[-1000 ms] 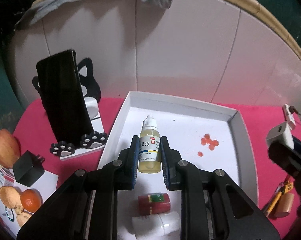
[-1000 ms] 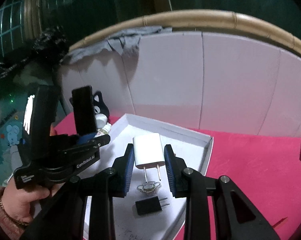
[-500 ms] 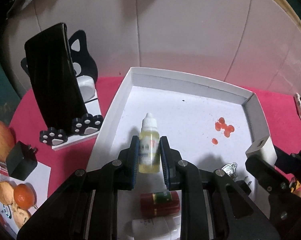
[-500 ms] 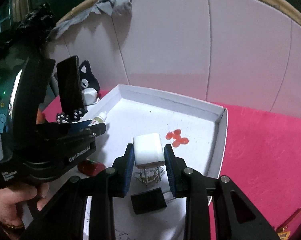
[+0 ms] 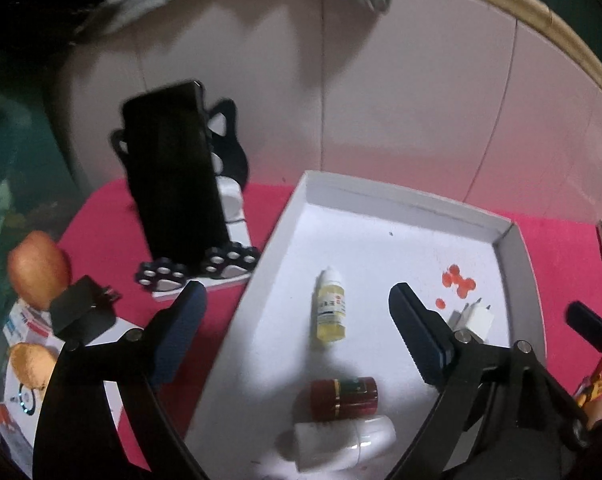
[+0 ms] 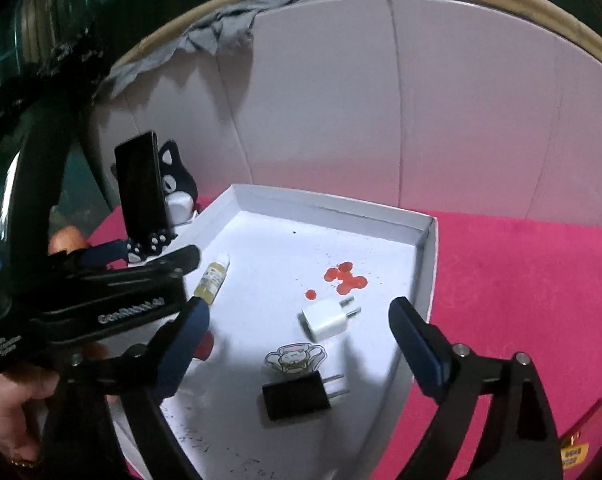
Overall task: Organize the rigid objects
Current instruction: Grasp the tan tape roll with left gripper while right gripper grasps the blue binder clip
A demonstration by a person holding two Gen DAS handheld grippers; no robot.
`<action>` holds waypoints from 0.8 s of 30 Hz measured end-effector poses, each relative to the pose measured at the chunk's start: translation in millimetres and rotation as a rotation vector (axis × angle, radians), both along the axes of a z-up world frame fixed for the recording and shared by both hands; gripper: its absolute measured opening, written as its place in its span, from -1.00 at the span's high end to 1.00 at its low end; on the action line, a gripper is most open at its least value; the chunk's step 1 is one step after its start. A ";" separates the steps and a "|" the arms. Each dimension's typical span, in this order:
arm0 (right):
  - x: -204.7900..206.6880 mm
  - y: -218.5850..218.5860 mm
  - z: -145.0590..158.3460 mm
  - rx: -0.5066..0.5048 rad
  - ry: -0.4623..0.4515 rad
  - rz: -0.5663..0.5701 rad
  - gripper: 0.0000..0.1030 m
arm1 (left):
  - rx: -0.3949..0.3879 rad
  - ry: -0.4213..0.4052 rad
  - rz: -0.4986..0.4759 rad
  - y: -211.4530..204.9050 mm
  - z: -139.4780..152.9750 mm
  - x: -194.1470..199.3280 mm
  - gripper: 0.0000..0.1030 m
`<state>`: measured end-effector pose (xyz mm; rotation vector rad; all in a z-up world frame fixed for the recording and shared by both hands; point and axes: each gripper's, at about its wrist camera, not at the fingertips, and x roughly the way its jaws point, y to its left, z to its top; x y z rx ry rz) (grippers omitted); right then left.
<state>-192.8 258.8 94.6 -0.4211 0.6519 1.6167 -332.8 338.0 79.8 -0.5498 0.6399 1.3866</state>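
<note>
Both grippers' jaws are opening, nothing pinched: the left gripper (image 5: pixel 297 300) frames the yellow plastic dropper bottle (image 5: pixel 331 310), the right gripper (image 6: pixel 299 320) the white cube-shaped plug charger (image 6: pixel 327 319), both laid for sorting in the shallow white cardboard tray (image 6: pixel 427 264).

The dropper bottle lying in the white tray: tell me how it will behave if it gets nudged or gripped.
The dropper bottle lies on its side on the white tray, and its body looks round, so a sideways nudge would probably roll it. It looks like small, thin plastic partly filled with yellowish liquid, so likely light. The smooth labelled wall may slip between pads unless gripped across the middle.
</note>
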 end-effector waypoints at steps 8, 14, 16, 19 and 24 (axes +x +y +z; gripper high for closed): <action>5.1 -21.3 14.4 0.049 0.013 -0.018 -1.00 | 0.052 -0.062 0.052 -29.2 18.9 -13.7 -0.81; 25.7 -58.6 31.6 0.126 0.068 -0.068 -1.00 | 0.136 -0.170 0.059 -86.0 29.6 -24.1 -0.81; 35.4 -71.9 37.2 0.154 0.074 -0.089 -1.00 | 0.156 -0.171 0.033 -98.4 33.1 -18.4 -0.81; 52.4 -90.3 44.4 0.190 0.089 -0.128 -1.00 | 0.160 -0.200 -0.043 -113.5 38.2 -3.0 -0.81; 82.0 -118.3 53.8 0.243 0.090 -0.187 -1.00 | 0.171 -0.200 -0.161 -136.1 43.0 30.4 -0.81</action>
